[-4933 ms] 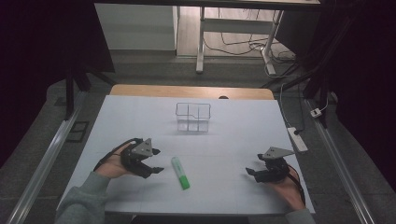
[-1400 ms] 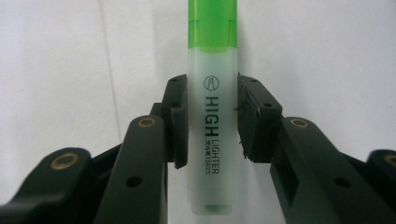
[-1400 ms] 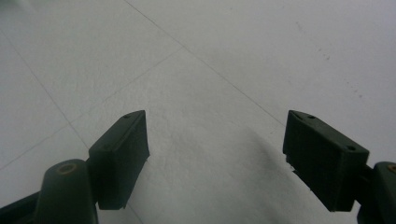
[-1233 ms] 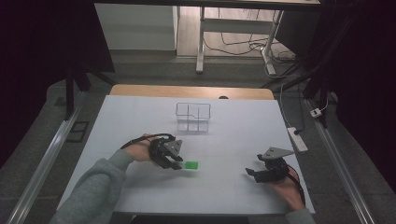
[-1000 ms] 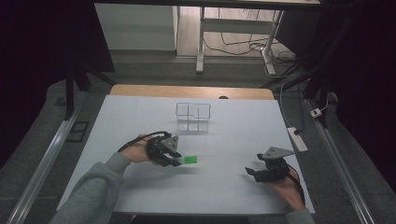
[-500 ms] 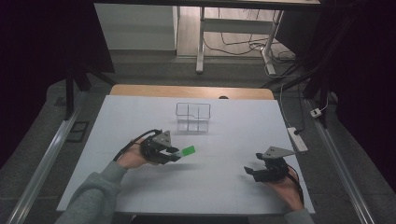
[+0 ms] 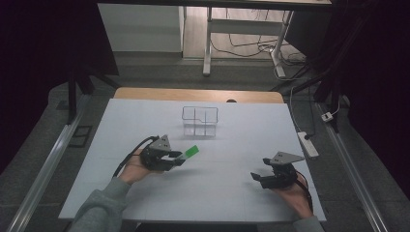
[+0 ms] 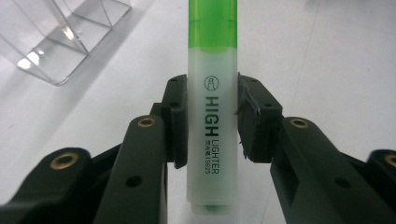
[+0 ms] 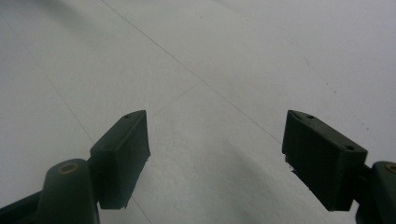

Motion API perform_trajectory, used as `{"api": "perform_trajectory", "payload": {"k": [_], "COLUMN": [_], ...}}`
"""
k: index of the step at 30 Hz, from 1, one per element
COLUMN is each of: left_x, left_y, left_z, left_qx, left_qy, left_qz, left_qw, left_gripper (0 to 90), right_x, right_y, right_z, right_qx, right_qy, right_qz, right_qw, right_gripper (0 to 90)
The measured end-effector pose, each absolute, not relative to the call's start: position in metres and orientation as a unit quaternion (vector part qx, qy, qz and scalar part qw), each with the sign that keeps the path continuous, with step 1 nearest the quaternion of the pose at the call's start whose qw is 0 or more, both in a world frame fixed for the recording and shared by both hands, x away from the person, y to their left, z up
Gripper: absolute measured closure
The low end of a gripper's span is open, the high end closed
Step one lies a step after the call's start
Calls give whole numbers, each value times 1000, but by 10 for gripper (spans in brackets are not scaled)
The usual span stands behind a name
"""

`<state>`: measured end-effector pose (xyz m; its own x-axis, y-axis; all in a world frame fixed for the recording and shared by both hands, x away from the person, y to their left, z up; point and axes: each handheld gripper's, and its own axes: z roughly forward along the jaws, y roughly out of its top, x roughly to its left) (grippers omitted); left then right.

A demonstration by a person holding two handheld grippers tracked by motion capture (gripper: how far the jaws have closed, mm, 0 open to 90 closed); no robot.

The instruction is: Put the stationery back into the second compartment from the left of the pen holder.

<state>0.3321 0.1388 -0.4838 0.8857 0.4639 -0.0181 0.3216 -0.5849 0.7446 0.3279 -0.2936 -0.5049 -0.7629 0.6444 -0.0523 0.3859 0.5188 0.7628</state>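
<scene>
- highlighter: green cap, pale translucent barrel, clamped across the barrel by your left gripper. both pads press the barrel sides, cap end points away from the hand.
- in the high view the highlighter sticks out of the left gripper toward the far right, apparently lifted off the table; i can't tell how high.
- clear organizer: small divided transparent box, standing just beyond the highlighter's cap end, apart from it. its corner shows at the upper left of the left gripper view.
- step in hand, as i read it: pick is done, you're in the carry toward the organizer. insertion not yet done.
- next move calls for: bring the cap end over one compartment, tip the barrel nearer upright so it clears the dividers, lower, then release. the walls are clear and hard to see, so line up on the rim.
- grip sits low on the barrel, so expect the long end to swing if you rotate fast.
- right gripper: resting near the right front of the table, well apart from the work. its pads are spread wide with nothing between them.
</scene>
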Motion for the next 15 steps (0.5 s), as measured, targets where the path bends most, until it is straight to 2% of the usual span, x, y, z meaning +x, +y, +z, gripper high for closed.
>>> {"api": "perform_trajectory", "payload": {"k": [15], "left_x": [324], "left_y": [138], "left_z": [-487], "left_qx": [858], "left_qy": [262], "left_qz": [110], "left_qw": [429], "left_gripper": [658], "right_x": [326], "right_y": [-288], "right_z": [-503], "right_qx": [299], "right_qy": [846], "right_qz": [415], "right_qw": [154], "right_gripper": [238]}}
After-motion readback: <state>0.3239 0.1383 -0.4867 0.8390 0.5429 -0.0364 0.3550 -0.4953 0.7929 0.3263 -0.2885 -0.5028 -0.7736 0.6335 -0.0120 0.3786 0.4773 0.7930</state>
